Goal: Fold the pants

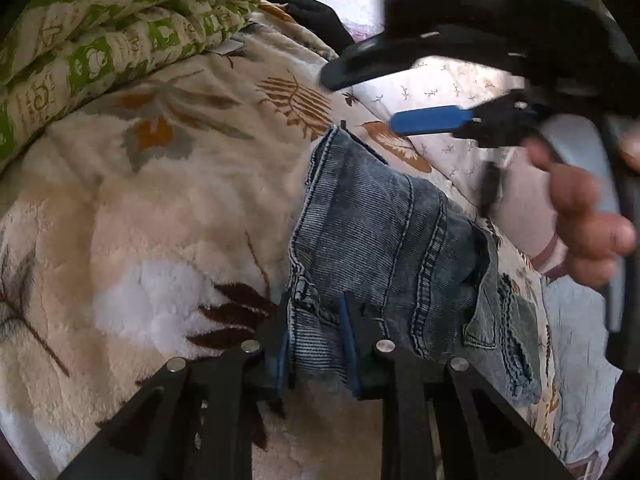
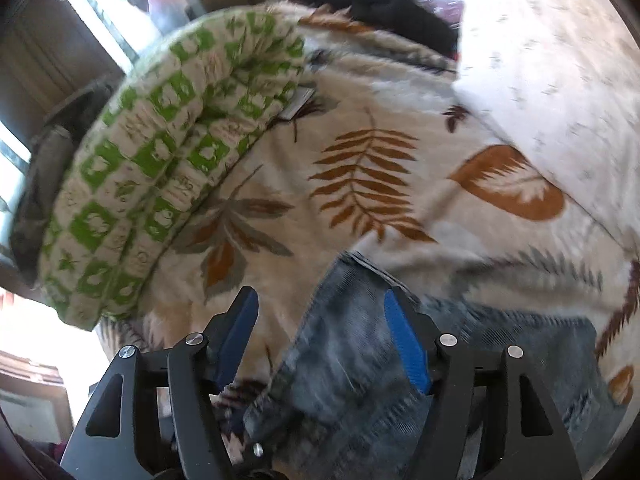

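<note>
Faded blue jeans (image 1: 384, 236) lie folded on a cream leaf-print blanket (image 1: 160, 208). My left gripper (image 1: 316, 340) is shut on the near edge of the jeans, with denim pinched between its blue pads. My right gripper (image 1: 400, 100) hovers open above the far end of the jeans in the left wrist view, held by a hand (image 1: 580, 208). In the right wrist view the right gripper (image 2: 320, 340) is open with nothing between its fingers, just above the jeans (image 2: 360, 360).
A folded green-and-cream quilt (image 1: 100, 32) lies at the far left of the bed (image 2: 160, 152). A dark garment (image 2: 372, 4) lies at the far side. A white patterned sheet (image 2: 560, 80) covers the right side.
</note>
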Action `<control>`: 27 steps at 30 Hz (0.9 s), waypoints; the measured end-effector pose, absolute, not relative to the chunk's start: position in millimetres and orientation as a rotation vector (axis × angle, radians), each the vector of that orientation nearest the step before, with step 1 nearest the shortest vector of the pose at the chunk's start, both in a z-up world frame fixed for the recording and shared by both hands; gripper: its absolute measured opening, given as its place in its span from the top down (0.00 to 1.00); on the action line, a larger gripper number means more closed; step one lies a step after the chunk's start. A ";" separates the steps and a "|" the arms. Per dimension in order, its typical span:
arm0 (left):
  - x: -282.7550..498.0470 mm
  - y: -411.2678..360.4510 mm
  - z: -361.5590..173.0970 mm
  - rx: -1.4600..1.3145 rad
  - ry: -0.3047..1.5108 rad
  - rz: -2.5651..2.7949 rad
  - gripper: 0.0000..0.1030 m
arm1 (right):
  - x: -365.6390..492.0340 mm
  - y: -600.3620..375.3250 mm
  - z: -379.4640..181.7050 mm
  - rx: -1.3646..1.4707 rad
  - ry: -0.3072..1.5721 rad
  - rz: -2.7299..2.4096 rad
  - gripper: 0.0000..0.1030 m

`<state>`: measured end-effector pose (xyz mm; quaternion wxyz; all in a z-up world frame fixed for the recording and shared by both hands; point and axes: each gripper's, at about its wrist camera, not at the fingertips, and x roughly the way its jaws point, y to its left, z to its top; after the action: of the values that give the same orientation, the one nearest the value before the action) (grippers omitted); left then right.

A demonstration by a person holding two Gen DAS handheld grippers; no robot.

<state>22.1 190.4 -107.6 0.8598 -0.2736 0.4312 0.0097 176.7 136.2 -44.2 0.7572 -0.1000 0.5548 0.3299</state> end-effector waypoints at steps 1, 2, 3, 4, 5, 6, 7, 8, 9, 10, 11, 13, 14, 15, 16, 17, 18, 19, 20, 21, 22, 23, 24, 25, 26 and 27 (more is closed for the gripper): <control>21.6 190.3 -108.1 -0.579 0.903 0.024 0.77 | 179.7 143.2 -50.1 -0.250 1.219 0.707 0.36; 20.9 191.2 -107.7 -0.582 0.901 0.025 0.75 | 182.8 148.8 -55.4 -0.278 1.229 0.687 0.36; 20.7 192.1 -108.1 -0.590 0.898 0.029 0.74 | 187.6 154.3 -64.9 -0.317 1.244 0.654 0.36; 20.0 193.5 -109.2 -0.604 0.893 0.032 0.74 | 191.5 157.1 -70.6 -0.340 1.254 0.636 0.36; 20.4 195.0 -110.9 -0.617 0.892 0.038 0.69 | 195.4 158.8 -76.9 -0.359 1.265 0.622 0.36; 20.1 197.1 -112.9 -0.632 0.891 0.044 0.69 | 199.5 159.4 -83.5 -0.366 1.280 0.612 0.36; 20.1 198.7 -115.0 -0.654 0.891 0.044 0.69 | 203.4 159.0 -90.1 -0.366 1.298 0.602 0.36; 19.3 198.9 -115.0 -0.658 0.888 0.044 0.69 | 205.6 158.5 -95.4 -0.368 1.311 0.599 0.36; 19.3 197.7 -114.5 -0.649 0.887 0.045 0.69 | 206.4 158.0 -101.3 -0.373 1.323 0.606 0.37; 19.5 195.2 -113.6 -0.627 0.887 0.041 0.69 | 206.1 158.0 -104.6 -0.380 1.330 0.613 0.41; 20.5 193.5 -112.8 -0.615 0.886 0.038 0.73 | 205.1 157.9 -108.5 -0.397 1.334 0.613 0.53; 20.4 194.2 -113.4 -0.618 0.885 0.025 0.76 | 202.3 156.6 -114.2 -0.437 1.332 0.601 0.69; 20.7 194.9 -113.7 -0.625 0.884 0.022 0.79 | 200.5 155.4 -114.2 -0.440 1.327 0.601 0.74; 19.8 196.1 -112.8 -0.633 0.879 0.017 0.80 | 198.6 153.8 -112.1 -0.437 1.316 0.600 0.77; 18.4 195.8 -110.6 -0.631 0.870 0.015 0.82 | 196.5 151.4 -108.0 -0.427 1.300 0.599 0.81; 17.4 196.0 -108.1 -0.624 0.859 0.014 0.83 | 194.1 148.4 -103.3 -0.417 1.286 0.600 0.84; 16.5 195.7 -105.2 -0.616 0.847 0.013 0.83 | 190.9 144.1 -96.7 -0.406 1.265 0.604 0.85; 14.8 195.3 -102.7 -0.612 0.835 0.010 0.83 | 187.5 139.2 -90.4 -0.396 1.251 0.606 0.86; 13.8 195.1 -100.9 -0.610 0.826 0.007 0.83 | 185.8 135.6 -86.3 -0.381 1.246 0.609 0.88; 14.6 196.4 -99.7 -0.609 0.820 0.007 0.83 | 184.0 130.0 -81.1 -0.362 1.243 0.615 0.88; 12.8 196.1 -97.9 -0.609 0.811 0.005 0.83 | 182.5 123.9 -75.5 -0.338 1.240 0.623 0.88; 11.5 195.1 -96.5 -0.605 0.804 0.001 0.83 | 181.2 116.5 -69.1 -0.309 1.234 0.633 0.88; 9.9 193.3 -93.9 -0.595 0.793 -0.004 0.83 | 179.0 107.8 -61.9 -0.284 1.225 0.646 0.88; 8.6 191.0 -90.8 -0.582 0.781 -0.012 0.85 | 177.5 102.3 -58.3 -0.273 1.217 0.649 0.88; 9.2 189.0 -88.5 -0.565 0.768 -0.024 0.85 | 176.2 99.1 -53.7 -0.262 1.208 0.648 0.88; 9.8 186.7 -85.2 -0.551 0.754 -0.039 0.86 | 173.9 95.7 -49.2 -0.251 1.202 0.642 0.88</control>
<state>9.8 186.7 -85.2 0.8929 -0.2654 0.3633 -0.0187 173.9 95.7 -49.2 0.7695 -0.1159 0.5539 0.2958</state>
